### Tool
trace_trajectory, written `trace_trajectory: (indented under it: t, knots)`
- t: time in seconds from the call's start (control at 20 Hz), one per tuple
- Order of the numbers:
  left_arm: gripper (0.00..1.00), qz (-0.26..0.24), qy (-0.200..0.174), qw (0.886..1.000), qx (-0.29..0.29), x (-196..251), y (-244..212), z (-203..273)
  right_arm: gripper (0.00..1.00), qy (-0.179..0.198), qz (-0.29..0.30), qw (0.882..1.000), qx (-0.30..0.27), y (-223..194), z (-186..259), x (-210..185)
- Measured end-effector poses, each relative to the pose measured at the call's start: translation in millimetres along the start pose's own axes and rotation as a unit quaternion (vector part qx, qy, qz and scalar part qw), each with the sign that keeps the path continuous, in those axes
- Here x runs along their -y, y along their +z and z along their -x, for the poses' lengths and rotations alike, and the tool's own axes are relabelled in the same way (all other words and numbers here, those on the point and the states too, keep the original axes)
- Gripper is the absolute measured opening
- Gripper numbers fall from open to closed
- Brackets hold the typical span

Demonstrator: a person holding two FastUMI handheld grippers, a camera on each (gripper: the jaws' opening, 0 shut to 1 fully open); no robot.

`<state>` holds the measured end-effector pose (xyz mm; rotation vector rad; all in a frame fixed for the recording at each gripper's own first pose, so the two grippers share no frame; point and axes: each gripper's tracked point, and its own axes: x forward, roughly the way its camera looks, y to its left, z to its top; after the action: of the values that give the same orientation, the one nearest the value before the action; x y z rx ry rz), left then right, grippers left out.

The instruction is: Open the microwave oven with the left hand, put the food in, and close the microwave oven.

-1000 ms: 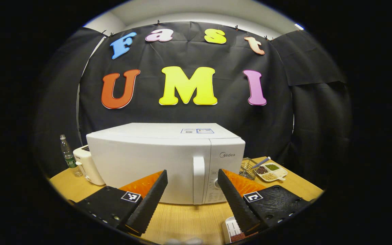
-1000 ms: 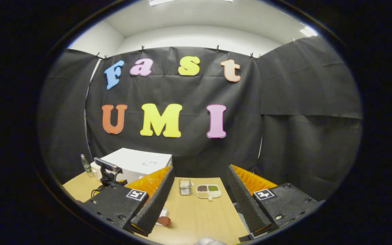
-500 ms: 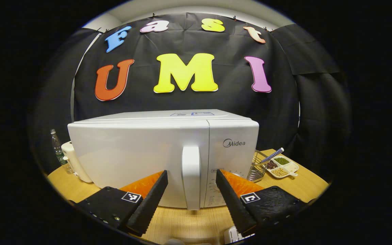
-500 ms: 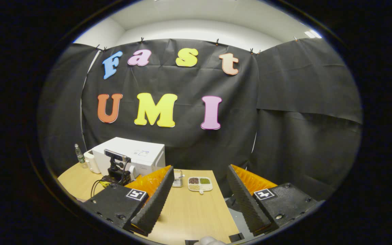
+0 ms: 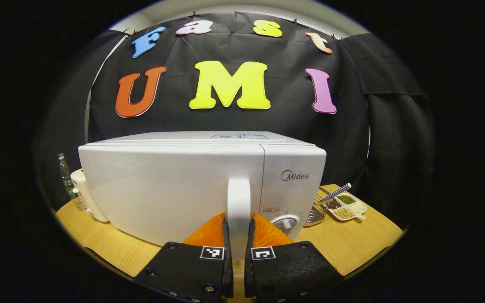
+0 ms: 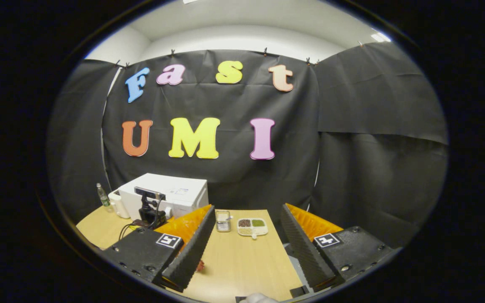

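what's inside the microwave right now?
Cannot tell: the microwave door is shut and opaque white, so the cavity is hidden. The left gripper has its jaws closed on the door handle. On top, only stickers.

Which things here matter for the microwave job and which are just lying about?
In the job: microwave, door handle, left gripper, right gripper.
Lying about: water bottle, wire basket, divided dish of beans.

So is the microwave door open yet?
Shut. The door sits flush with the control panel, while the left gripper has its fingers closed on the handle.
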<state>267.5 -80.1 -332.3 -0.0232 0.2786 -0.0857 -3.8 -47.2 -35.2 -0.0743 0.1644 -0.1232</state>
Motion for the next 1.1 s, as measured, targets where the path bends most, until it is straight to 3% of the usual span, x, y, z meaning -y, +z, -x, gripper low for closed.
trace_trajectory:
  t: [0.05, 0.1, 0.35, 0.4, 0.55, 0.7, 0.75, 0.85, 0.9, 0.95, 1.0, 1.05, 1.1]
  knots:
    - [0.06, 0.002, -0.001, 1.0, -0.003, -1, -1, 3, 0.99, -0.001, -0.003, 1.0, 0.001, 0, 2, 1]
    - [0.06, 0.001, -0.001, 1.0, -0.003, -1, 0, 3, 0.92, -0.002, -0.005, 1.0, 0.0, 0, 4, 1]
    - [0.05, 0.001, -0.002, 1.0, -0.007, -1, 0, 4, 0.92, -0.009, -0.002, 1.0, 0.001, -1, 10, 4]
    - [0.05, 0.002, -0.003, 1.0, -0.008, -1, -1, 5, 0.99, -0.008, -0.002, 1.0, 0.0, -1, 11, 3]
    - [0.06, 0.005, -0.007, 1.0, -0.012, -1, -1, 6, 0.92, -0.007, 0.003, 1.0, 0.0, -2, 13, 4]
    - [0.05, -0.002, -0.01, 1.0, -0.007, -5, -10, 37, 0.92, -0.002, -0.001, 1.0, 0.002, -1, 13, 3]
    - [0.05, 0.002, -0.012, 1.0, 0.0, -9, -11, 49, 1.0, 0.002, -0.004, 1.0, 0.0, -2, 12, 0]
    - [0.06, 0.004, -0.016, 1.0, -0.006, -18, -20, 79, 1.0, 0.014, -0.016, 1.0, -0.003, -4, 10, -7]
    - [0.05, 0.003, -0.018, 1.0, -0.004, -23, -20, 94, 0.92, 0.024, -0.026, 0.999, 0.0, -1, 10, -13]
    - [0.05, 0.0, -0.017, 1.0, -0.009, -30, -24, 109, 0.92, 0.034, -0.029, 0.999, 0.001, 0, 9, -21]
    - [0.05, -0.004, -0.014, 1.0, -0.009, -39, -26, 121, 0.92, 0.045, -0.023, 0.999, 0.004, 1, 10, -29]
    - [0.05, -0.009, -0.01, 1.0, -0.011, -46, -28, 133, 0.99, 0.053, -0.016, 0.998, 0.007, 3, 11, -35]
    - [0.05, -0.012, -0.006, 1.0, -0.016, -54, -31, 142, 0.92, 0.064, -0.013, 0.998, 0.01, 5, 12, -42]
